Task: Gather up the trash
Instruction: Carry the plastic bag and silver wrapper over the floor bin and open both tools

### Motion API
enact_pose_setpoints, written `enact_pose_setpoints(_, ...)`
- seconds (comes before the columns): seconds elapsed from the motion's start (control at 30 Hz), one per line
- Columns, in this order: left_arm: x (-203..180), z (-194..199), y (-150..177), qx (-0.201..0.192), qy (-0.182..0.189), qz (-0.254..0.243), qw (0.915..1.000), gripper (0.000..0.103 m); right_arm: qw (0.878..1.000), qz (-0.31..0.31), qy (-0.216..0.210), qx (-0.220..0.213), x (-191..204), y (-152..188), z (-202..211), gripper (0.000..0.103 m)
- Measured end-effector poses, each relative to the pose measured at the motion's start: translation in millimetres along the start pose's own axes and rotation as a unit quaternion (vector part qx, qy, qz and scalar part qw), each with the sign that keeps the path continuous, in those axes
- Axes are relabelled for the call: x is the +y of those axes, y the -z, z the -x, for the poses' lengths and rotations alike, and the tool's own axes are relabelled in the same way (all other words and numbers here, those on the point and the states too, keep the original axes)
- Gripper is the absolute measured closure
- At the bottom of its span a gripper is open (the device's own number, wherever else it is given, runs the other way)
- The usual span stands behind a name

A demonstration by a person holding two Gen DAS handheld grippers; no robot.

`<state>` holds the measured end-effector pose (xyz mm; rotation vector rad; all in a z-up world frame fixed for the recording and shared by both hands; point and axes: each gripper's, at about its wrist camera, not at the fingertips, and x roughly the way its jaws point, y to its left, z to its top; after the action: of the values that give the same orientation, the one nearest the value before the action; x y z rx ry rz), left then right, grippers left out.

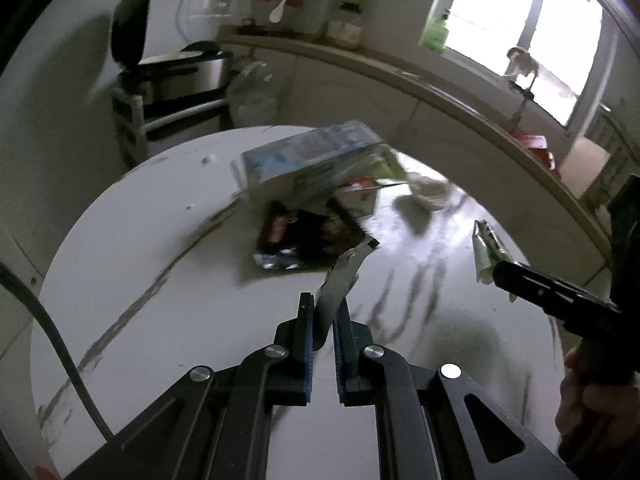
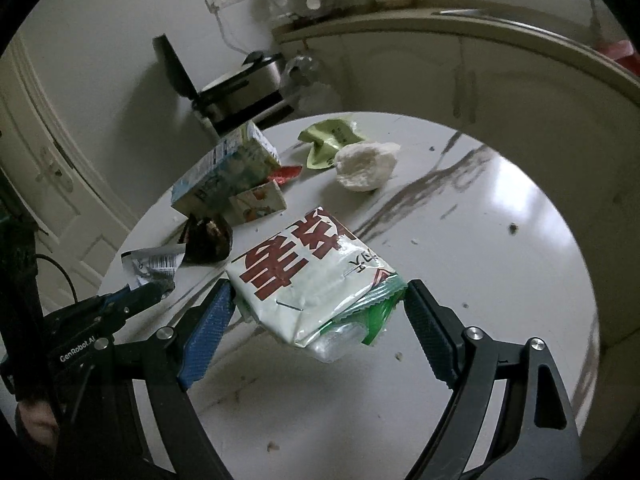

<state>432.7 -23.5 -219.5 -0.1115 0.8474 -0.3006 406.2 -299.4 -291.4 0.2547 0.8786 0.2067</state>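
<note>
My left gripper (image 1: 325, 306) is shut on a silver strip of wrapper (image 1: 344, 272) and holds it up over the round white table (image 1: 160, 280). A dark snack wrapper (image 1: 308, 236) lies just beyond it. In the right wrist view the left gripper (image 2: 158, 290) shows at the lower left, with the silver wrapper (image 2: 156, 268) at its tip. My right gripper (image 2: 320, 292) stands wide, both pads pressing the sides of a white and green packet (image 2: 308, 280) with red characters, held a little above the table (image 2: 480, 260). That right gripper (image 1: 540, 292) and packet (image 1: 488, 256) also appear at the right of the left wrist view.
On the far side of the table lie a blue and white carton (image 2: 228, 168), a smaller carton (image 2: 256, 200), a red wrapper (image 2: 286, 172), a green wrapper (image 2: 328, 140) and a crumpled white wad (image 2: 364, 164). Behind the table stand an open-lidded appliance (image 2: 240, 88) and a long counter (image 2: 520, 28).
</note>
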Motion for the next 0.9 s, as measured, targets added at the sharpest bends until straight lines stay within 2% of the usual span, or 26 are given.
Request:
enact_pose_setpoints(0.2,-44,17,-5,-0.020,0.022,-0.033,0.9990,0.098,1.000,-0.015,0.008,-0.026,-17,7,34,0.019)
enact_pose_setpoints(0.4,-109,33,-16,-0.045,0.053,-0.081,0.9943,0.098,0.996,-0.035,0.031,-0.078,-48,10,91,0.019)
enact_pose_setpoints(0.67,-208,43,-18,-0.060,0.104,-0.147,0.9819,0.098,0.985,-0.072,0.075,-0.137,-101,22,162,0.019)
enact_pose_setpoints(0.9,-281,24,-15,-0.048,0.145,-0.191,0.9697,0.098,0.971,-0.121,0.125,-0.165,-165,50,214,0.019)
